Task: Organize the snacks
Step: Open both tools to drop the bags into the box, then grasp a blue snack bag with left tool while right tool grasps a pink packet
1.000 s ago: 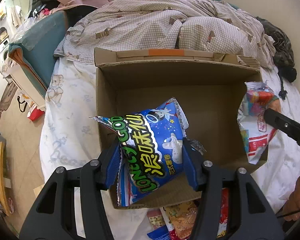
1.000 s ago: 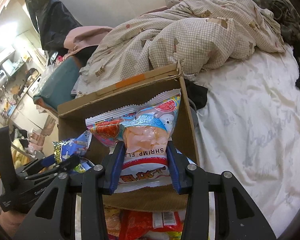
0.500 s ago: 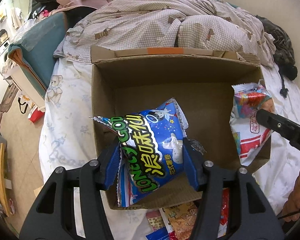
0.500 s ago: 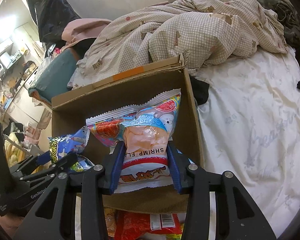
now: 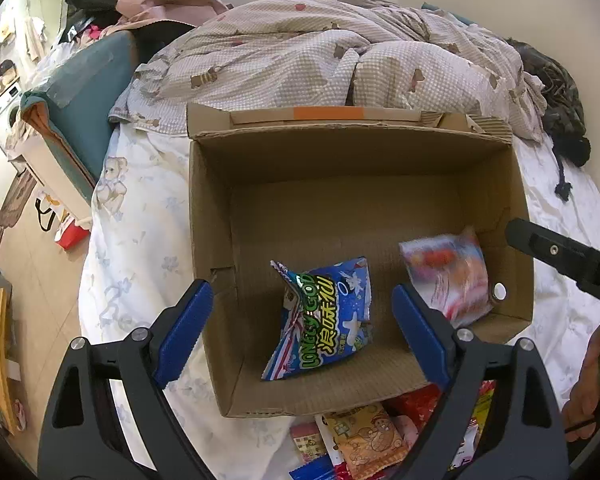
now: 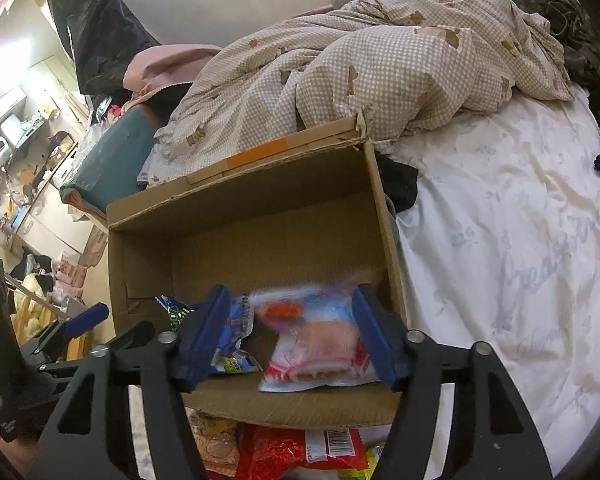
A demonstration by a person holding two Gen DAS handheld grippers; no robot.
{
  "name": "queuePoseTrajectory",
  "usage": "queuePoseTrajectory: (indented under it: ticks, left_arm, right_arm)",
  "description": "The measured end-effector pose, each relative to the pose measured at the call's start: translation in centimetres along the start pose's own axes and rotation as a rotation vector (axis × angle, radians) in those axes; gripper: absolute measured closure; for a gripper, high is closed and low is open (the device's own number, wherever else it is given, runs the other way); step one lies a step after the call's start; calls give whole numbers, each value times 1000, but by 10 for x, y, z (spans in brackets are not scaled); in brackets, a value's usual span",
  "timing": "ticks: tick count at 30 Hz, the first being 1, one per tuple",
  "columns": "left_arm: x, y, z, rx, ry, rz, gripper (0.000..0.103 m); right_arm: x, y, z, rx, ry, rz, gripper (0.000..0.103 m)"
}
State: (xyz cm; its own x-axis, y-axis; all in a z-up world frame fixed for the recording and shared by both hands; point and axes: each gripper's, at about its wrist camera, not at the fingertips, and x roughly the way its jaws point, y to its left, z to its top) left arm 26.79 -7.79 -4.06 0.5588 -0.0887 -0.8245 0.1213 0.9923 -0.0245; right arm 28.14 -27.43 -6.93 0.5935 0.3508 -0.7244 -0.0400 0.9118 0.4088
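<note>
The left gripper point(image 5: 302, 330) stands spread wide, its blue pads well clear of the blue packet point(image 5: 326, 322); its jaws have just been opening, and the packet lies loose between and below them, touching neither pad; it rests on the floor of the cardboard box point(image 5: 210, 216), near the front wall, crumpled and tilted, its foil glossy with green and yellow lettering. The right gripper point(image 6: 290, 336) is also parted, its jaws having just been opening; the pink and white packet point(image 6: 318, 354) sits between the pads, blurred, and whether the right pad still touches its edge I cannot tell; in the left wrist view the same packet point(image 5: 450, 278) is in the box's right front corner, beside the blue one but apart from it.

The box is open-topped, of plain brown corrugated board, with torn flap edges and a strip of orange tape point(image 5: 328, 112) on the far flap; it stands on a white printed sheet point(image 6: 512, 248), smooth and faintly creased; behind it lies a rumpled checked quilt point(image 5: 320, 56), soft and heaped. In front of the box more packets point(image 6: 296, 452) lie piled, shiny red and orange plastic.
</note>
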Motion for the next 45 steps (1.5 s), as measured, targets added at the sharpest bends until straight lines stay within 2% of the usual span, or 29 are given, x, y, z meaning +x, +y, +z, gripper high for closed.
queuePoseTrajectory:
  ticks: [2, 10, 21, 25, 31, 38, 45]
  left_arm:
    - [0, 1, 0, -9, 0, -4, 14]
    - [-9, 7, -1, -19, -32, -8, 14]
    - [-46, 8, -13, 13, -97, 48, 14]
    - [-60, 14, -22, -31, -109, -22, 14]
    - [-73, 19, -37, -39, -102, -19, 14]
    - [-96, 38, -52, -118, -127, -27, 14]
    - [-110, 41, -78, -118, -108, -7, 14]
  right_arm:
    - [0, 2, 0, -7, 2, -2, 30]
    - [-4, 7, 0, -21, 2, 10, 30]
    - [-33, 22, -17, -63, -23, 14, 30]
    - [-48, 24, -23, -66, -37, 9, 30]
    - [-65, 18, -44, -42, -27, 6, 30]
    - [-86, 17, -66, -28, -26, 9, 30]
    - [-100, 19, -90, -17, -7, 3, 30]
